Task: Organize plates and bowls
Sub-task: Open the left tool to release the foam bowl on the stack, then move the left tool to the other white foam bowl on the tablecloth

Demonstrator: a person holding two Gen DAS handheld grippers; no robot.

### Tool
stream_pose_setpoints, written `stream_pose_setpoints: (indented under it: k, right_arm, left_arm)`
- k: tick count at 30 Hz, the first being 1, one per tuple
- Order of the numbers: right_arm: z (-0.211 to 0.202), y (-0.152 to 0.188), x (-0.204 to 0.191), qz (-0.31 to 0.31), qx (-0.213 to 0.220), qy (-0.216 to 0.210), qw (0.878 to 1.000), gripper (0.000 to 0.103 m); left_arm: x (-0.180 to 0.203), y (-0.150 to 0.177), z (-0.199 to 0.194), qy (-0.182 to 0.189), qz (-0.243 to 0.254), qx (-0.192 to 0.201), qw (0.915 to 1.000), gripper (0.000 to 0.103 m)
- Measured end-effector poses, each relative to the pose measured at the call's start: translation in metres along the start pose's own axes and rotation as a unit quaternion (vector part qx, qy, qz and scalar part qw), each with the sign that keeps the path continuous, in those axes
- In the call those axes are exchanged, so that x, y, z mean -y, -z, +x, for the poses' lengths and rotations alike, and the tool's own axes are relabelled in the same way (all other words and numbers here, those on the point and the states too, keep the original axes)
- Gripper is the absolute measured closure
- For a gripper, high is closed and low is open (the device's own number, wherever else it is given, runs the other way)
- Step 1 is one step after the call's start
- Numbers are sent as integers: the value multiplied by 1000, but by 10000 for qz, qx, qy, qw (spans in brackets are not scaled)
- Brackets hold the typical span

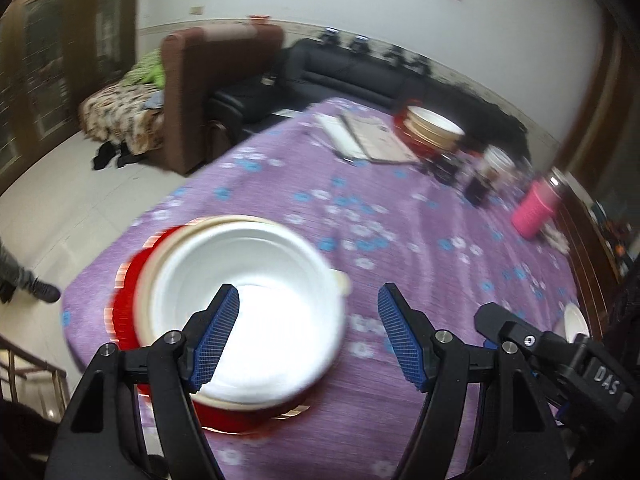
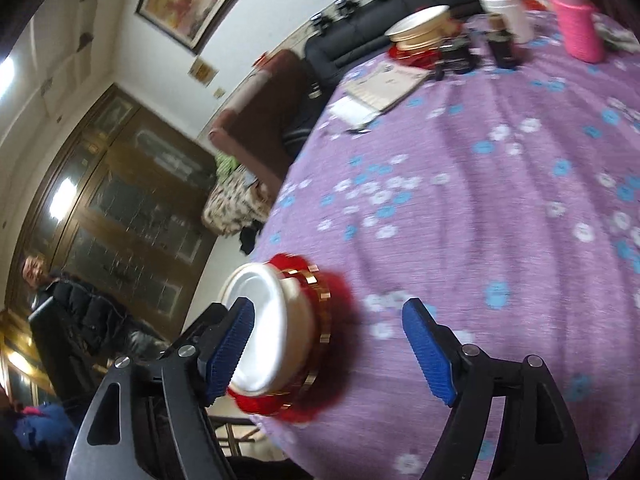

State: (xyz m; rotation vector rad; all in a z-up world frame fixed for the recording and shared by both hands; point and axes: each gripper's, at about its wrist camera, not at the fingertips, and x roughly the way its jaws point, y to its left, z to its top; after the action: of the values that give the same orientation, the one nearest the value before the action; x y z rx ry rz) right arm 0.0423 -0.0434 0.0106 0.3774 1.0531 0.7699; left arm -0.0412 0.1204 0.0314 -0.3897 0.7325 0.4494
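Left hand-held gripper (image 1: 308,334) and right hand-held gripper (image 2: 328,350), both released: leave the stacked white bowl (image 1: 256,304) seated squarely on its red plate (image 1: 128,304).

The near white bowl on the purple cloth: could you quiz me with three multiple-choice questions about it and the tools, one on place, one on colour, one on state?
1. What does the white bowl sit on?
A. a red plate
B. a black sofa
C. the floor

2. What colour is the tall container at the far side of the table?
A. green
B. pink
C. yellow

3. How does the left tool stand?
A. clamped on the bowl
C. folded away out of view
B. jaws apart, gripping nothing

Answers: 1 A, the red plate shows under its rim. 2 B, its body is bright pink. 3 B, the blue pads stand wide apart, clamping nothing.
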Motion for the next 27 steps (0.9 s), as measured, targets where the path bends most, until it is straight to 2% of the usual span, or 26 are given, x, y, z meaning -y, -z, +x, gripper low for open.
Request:
stream_pose_setpoints:
  k: [3,5,8,15,22,27]
  right_arm:
    - [-18,1,25,188,173,229,9994,20]
    - [-32,4,43,326,304,422,9981,18]
    - [-52,8,69,485,460,682,9954,17]
    - [-117,22,128,970,909,1024,9858,17]
    - [-185,28,179,1512,1443,1226,9702,17]
    - [-214,30,211,1852,1732,1457,9563,17]
  left_arm:
    - [29,5,8,287,272,-170,9991,31]
    - [51,11,16,582,474,-369,9965,31]
    - [80,20,26,832,783,-576,9918,31]
    - [153,40,41,1330,1435,-1072,9748,31]
    - [211,55,45,1699,1854,-1281,9593,32]
    - [257,66,52,1998,2135,-1353,9467,32]
